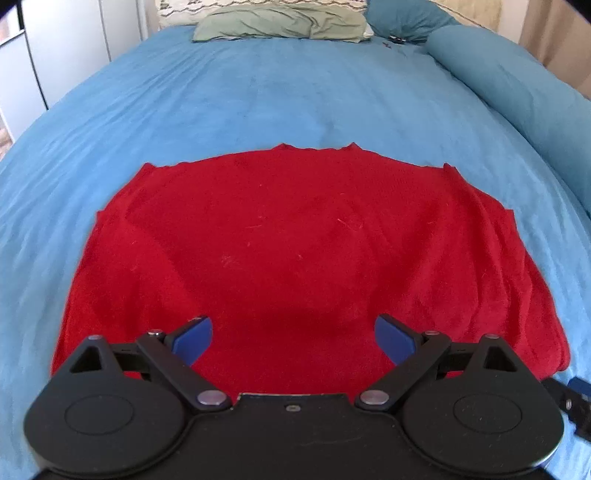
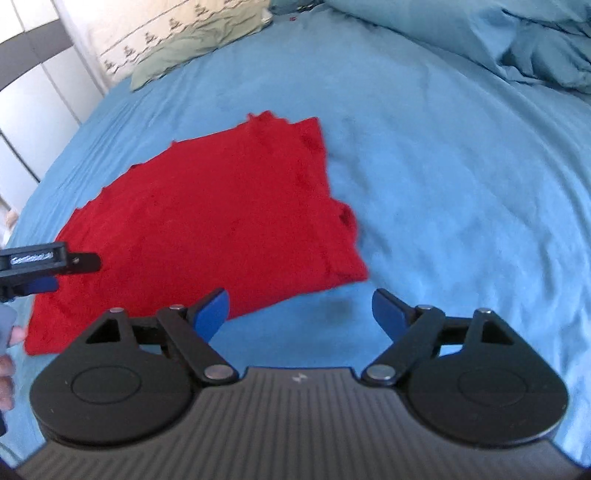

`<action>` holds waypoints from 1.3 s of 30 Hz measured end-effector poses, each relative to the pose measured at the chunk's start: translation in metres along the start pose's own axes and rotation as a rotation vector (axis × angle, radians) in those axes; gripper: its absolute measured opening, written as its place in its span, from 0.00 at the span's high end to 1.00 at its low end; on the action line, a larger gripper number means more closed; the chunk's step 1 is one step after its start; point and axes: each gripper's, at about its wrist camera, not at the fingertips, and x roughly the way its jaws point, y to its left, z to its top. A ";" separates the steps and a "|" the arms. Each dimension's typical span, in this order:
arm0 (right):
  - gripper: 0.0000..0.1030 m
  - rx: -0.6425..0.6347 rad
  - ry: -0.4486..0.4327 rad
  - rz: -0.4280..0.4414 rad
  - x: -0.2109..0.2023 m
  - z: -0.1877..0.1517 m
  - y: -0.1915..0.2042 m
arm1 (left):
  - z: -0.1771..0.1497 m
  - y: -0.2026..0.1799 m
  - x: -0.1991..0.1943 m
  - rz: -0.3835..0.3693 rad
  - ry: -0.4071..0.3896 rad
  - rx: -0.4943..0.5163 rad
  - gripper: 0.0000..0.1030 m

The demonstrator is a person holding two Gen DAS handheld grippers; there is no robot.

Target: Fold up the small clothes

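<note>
Both tongs, left (image 1: 293,341) and right (image 2: 300,314), gape wide over red garment (image 1: 280,236); label unreadable.

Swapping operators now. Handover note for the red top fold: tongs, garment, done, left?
Left tongs: open, empty, over the near edge of the red top.
Right tongs: open, empty, over bare blue bedsheet beside the top's near right corner.
Top: lies flat on the bed; both sides look folded in, roughly rectangular.
Left: probably fold it in half, near edge toward the pillows; not yet gripped.
</note>
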 end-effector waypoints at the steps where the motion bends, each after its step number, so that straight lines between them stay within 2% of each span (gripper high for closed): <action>1: 0.03 0.017 -0.006 0.017 0.005 0.002 -0.006 | -0.001 0.002 0.002 -0.001 -0.005 0.004 0.06; 3: 0.07 0.080 -0.002 0.100 0.020 0.009 -0.019 | 0.003 0.003 0.007 -0.003 -0.015 0.004 0.06; 4: 0.14 0.108 0.011 0.137 0.027 0.012 -0.024 | 0.002 0.004 0.008 -0.003 -0.019 0.002 0.06; 9: 0.22 0.188 0.011 0.183 0.047 0.030 -0.033 | 0.011 0.000 0.021 0.012 -0.031 -0.017 0.06; 12: 0.38 0.173 0.011 0.158 0.055 0.038 -0.029 | 0.015 0.002 0.030 0.025 -0.028 -0.033 0.06; 13: 0.48 0.148 0.013 0.142 0.057 0.041 -0.026 | 0.016 0.004 0.034 0.029 -0.020 -0.035 0.06; 16: 0.71 0.074 0.027 0.135 0.055 0.049 -0.014 | 0.015 0.004 0.046 0.043 0.030 -0.035 0.06; 21: 0.73 0.008 0.003 0.139 0.031 0.072 0.016 | 0.017 0.002 0.065 0.069 0.103 -0.006 0.01; 24: 0.74 -0.008 -0.024 0.190 0.017 0.095 0.047 | 0.026 0.010 0.061 0.037 0.135 -0.019 0.03; 28: 0.74 -0.073 -0.059 0.294 0.006 0.127 0.114 | 0.035 0.042 0.032 0.027 0.095 -0.028 0.05; 31: 0.75 -0.148 -0.056 0.403 0.003 0.134 0.172 | 0.037 0.081 0.007 0.045 0.053 -0.029 0.05; 35: 0.75 -0.316 0.006 0.534 0.013 0.110 0.253 | 0.028 0.151 -0.018 0.118 0.019 -0.028 0.05; 37: 0.75 -0.421 0.058 0.580 0.026 0.083 0.290 | 0.017 0.188 -0.024 0.152 0.019 -0.052 0.05; 39: 0.76 -0.510 0.116 0.586 0.047 0.051 0.319 | 0.004 0.218 -0.027 0.172 0.024 -0.083 0.05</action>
